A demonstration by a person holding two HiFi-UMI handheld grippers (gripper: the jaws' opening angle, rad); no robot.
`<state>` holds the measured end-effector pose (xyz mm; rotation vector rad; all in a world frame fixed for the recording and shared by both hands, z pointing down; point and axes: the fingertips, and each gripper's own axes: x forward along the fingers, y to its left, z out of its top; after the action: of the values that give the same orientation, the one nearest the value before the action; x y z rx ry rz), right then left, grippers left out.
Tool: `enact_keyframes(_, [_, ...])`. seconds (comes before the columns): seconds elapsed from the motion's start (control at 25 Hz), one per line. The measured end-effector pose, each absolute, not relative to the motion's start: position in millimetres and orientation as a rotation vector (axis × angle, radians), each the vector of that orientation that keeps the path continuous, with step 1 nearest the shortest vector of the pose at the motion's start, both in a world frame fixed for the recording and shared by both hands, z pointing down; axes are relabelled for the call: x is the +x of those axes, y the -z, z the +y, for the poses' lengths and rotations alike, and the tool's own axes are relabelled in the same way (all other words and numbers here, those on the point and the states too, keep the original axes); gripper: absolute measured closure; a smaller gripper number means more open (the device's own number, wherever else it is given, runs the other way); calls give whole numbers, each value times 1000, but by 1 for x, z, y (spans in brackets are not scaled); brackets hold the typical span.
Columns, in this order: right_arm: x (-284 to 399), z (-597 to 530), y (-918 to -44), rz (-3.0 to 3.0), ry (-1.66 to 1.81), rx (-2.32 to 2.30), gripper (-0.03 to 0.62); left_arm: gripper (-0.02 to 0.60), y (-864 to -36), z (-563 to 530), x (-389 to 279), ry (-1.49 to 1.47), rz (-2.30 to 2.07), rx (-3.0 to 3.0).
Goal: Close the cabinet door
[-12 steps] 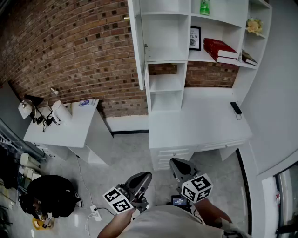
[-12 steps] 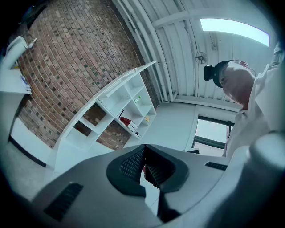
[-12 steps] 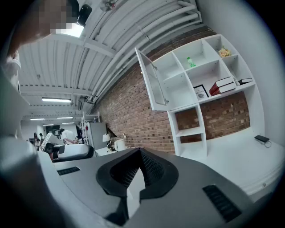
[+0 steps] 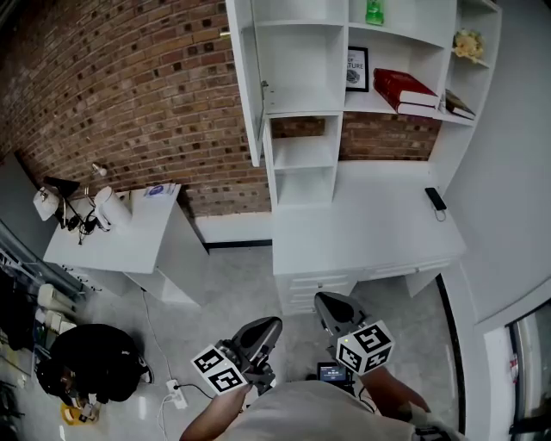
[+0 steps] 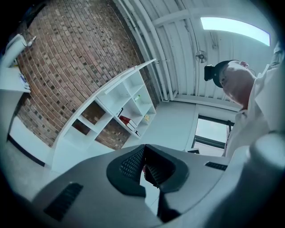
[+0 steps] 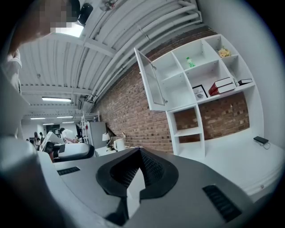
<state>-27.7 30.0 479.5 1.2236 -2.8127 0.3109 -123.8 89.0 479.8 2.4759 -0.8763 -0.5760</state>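
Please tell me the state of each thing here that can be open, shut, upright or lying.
Cabinet door: open, standing out from the shelf unit's left side.
Left gripper: shut, empty.
Right gripper: shut, empty.
Green bottle: upright on an upper shelf.
Red book: lying flat on a shelf.
Phone: lying flat on the desk.

red books (image 4: 405, 89) right of framed picture (image 4: 357, 69) | green bottle (image 4: 376, 12) above | phone (image 4: 436, 200) on desk (image 4: 362, 228)
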Motion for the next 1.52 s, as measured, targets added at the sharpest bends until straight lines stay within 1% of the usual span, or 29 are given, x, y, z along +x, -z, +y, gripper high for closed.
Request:
enact_keyframes(0.52, [10, 8, -483, -2825, -323, 1297, 565, 574, -485, 73, -102, 563, -913, 2464])
enact_keyframes(0.84, [33, -6, -483, -2842, -262, 1284, 565, 574, -484, 58, -89, 572, -966, 2460])
enact_keyframes(1.28, [37, -12, -477, -2870, -138, 1122, 566, 574, -478, 41, -81, 573, -1041, 2483])
enact_keyframes(1.52, [43, -22, -474, -2876, -165, 1115, 566, 574, -474, 36, -75, 576, -1061, 2490])
